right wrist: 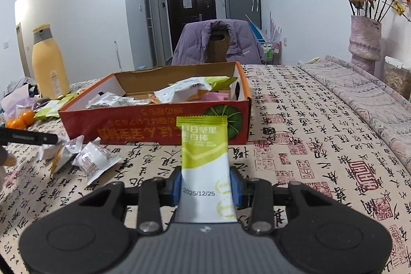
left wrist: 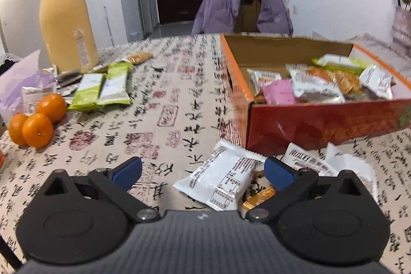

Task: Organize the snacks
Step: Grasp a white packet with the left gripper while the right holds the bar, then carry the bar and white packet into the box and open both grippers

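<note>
Left wrist view: left gripper (left wrist: 203, 172) gapes wide above a white snack packet (left wrist: 221, 180) lying before the red box (left wrist: 321, 125), probably lining up a pick. Right wrist view: right gripper (right wrist: 206, 188) clamps a green-and-white snack packet (right wrist: 204, 166) upright, facing the box (right wrist: 154, 122), seemingly bound inside.

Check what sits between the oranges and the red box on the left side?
Left wrist view: two green-and-white snack packets lie beside the oranges; beyond them only bare printed tablecloth reaches the red box.
</note>
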A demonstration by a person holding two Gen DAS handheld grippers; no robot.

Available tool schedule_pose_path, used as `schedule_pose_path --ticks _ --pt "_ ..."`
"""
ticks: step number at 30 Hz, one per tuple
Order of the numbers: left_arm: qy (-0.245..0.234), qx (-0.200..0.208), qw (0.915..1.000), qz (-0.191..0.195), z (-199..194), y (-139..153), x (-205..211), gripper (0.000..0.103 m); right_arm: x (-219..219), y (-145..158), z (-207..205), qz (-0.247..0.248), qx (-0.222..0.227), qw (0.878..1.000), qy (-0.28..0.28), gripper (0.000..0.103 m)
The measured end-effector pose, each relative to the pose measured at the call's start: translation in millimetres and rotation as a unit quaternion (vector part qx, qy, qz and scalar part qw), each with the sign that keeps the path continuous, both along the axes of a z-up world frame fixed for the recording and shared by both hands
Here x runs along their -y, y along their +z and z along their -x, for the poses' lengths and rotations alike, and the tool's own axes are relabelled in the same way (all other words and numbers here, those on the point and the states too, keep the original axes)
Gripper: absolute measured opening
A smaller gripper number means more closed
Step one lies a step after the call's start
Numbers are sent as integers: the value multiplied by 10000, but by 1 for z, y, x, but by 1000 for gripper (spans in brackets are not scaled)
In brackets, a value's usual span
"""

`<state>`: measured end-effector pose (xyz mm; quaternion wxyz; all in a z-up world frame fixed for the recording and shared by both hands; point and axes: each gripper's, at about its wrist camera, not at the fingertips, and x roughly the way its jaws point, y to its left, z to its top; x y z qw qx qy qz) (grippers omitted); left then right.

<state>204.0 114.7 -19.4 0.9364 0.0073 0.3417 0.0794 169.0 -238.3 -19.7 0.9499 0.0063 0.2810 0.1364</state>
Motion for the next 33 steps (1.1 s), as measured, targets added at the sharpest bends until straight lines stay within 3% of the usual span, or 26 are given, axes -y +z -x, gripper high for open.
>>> schedule_pose_path --ticks 8,11,13,14,18,33 --pt "64 -196 9992 331 -16 -20 -7 102 1 1 3 -27 5 10000 -1 36" --pt "104 -139 9994 308 -15 -22 -8 93 0 1 4 -33 2 10000 12 37" --pt "43 -49 9995 317 -12 -20 -6 67 0 1 4 -37 0 10000 18 37" --pt "32 -17 9995 316 -11 -18 -5 59 0 1 4 -40 -7 10000 17 37" --pt "101 86 9993 343 -4 -16 -5 42 0 -1 4 -56 -30 10000 36 37" --pt "173 325 9991 227 27 -8 -1 41 -5 -5 9 -68 -84 9999 124 37"
